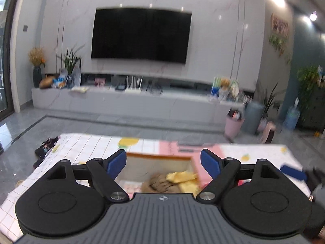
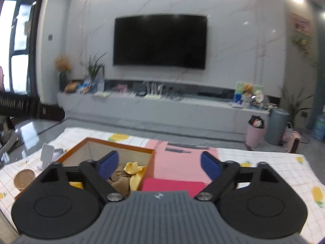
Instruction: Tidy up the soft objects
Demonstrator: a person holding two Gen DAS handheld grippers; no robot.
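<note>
Both grippers, left (image 1: 163,162) and right (image 2: 159,163), are held wide apart and empty above a lemon-print tablecloth (image 2: 264,162). Brown (image 2: 119,178) and yellow (image 2: 135,170) soft items are seen inside the orange-rimmed box (image 2: 119,144). A wall television (image 2: 160,40) is seen far behind.

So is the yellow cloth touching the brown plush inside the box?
Touching. The right wrist view shows the yellow cloth lying against the brown plush in the box.
</note>
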